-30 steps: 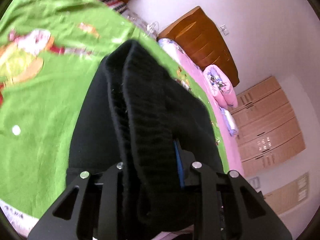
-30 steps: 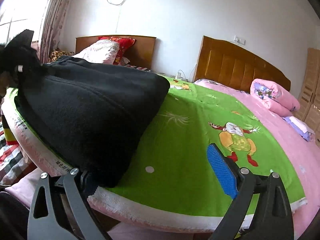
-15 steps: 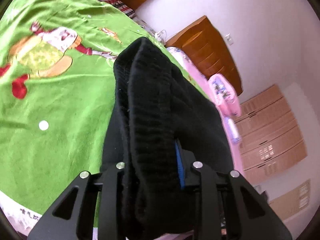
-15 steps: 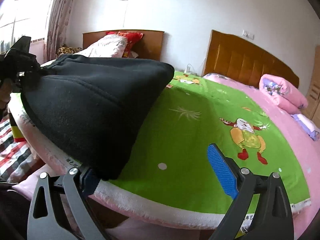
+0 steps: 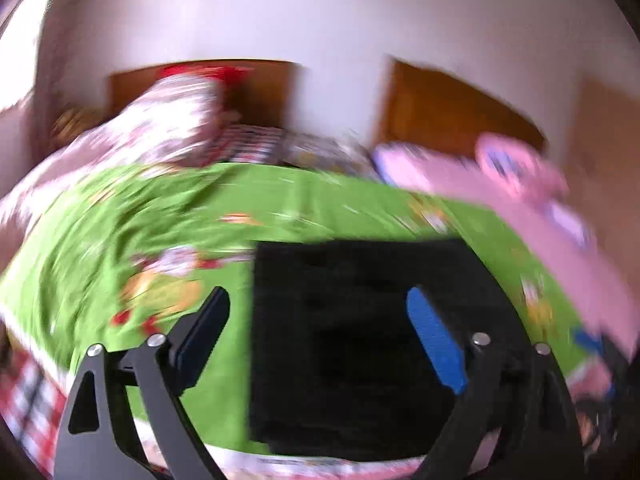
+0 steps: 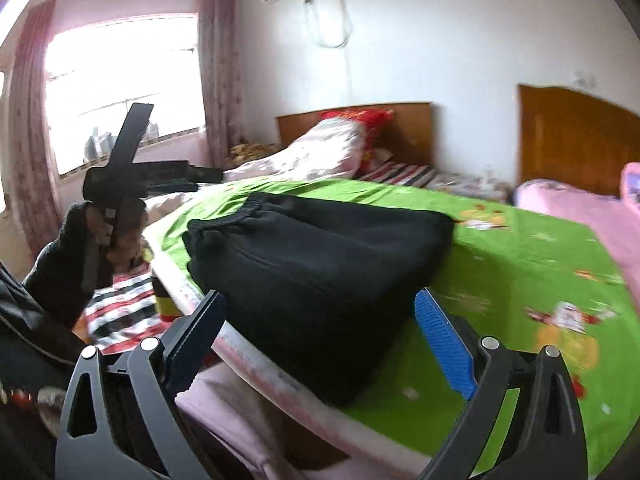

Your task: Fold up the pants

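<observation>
Folded black fleece pants lie on the bed's green cartoon-print sheet, both grippers clear of them.

In the right wrist view the pants sit as a thick rectangular bundle near the bed's near edge, elastic waistband toward 10 o'clock. The right gripper stands wide with nothing pressed between its blue pads, the bundle beyond its tips. The left gripper has just been opening and now gapes wide; its view is badly smeared, but the pants seem to lie flat on the sheet beyond the fingers, not held. At 9 o'clock in the right wrist view, a hand holds the left gripper's black frame beside the bed.
</observation>
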The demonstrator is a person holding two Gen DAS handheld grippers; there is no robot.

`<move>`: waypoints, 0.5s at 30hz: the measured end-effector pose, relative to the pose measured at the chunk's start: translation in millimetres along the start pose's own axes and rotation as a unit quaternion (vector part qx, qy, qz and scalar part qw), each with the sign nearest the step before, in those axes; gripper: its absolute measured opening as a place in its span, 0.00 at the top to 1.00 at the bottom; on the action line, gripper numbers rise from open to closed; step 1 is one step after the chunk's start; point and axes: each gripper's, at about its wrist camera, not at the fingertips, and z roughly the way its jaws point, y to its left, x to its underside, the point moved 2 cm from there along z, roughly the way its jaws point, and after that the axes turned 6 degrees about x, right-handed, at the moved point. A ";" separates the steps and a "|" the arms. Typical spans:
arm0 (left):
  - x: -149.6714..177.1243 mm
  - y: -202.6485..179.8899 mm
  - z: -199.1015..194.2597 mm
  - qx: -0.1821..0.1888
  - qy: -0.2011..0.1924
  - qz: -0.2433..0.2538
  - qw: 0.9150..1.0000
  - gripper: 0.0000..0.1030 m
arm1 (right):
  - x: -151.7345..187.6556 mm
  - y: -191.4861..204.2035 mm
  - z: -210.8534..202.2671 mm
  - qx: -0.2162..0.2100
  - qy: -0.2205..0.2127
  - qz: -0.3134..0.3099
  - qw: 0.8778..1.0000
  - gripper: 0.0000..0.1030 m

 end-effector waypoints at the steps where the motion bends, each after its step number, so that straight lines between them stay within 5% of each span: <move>1: 4.3 -11.9 9.6 0.003 0.018 0.027 0.999 0.12 | -2.6 2.4 11.7 -0.006 0.005 -0.003 1.000 0.11; 5: 35.6 -33.0 65.6 -0.019 0.100 0.065 0.993 0.11 | 4.7 3.6 44.2 -0.037 0.045 0.021 0.998 0.11; 9: 47.0 -22.1 70.9 0.001 0.097 0.045 0.994 0.10 | 18.1 -3.8 57.4 -0.064 0.058 0.044 0.995 0.10; 15: 52.0 -21.8 70.1 0.002 0.093 0.047 0.995 0.10 | -8.4 -13.5 46.9 -0.064 0.046 0.071 0.994 0.10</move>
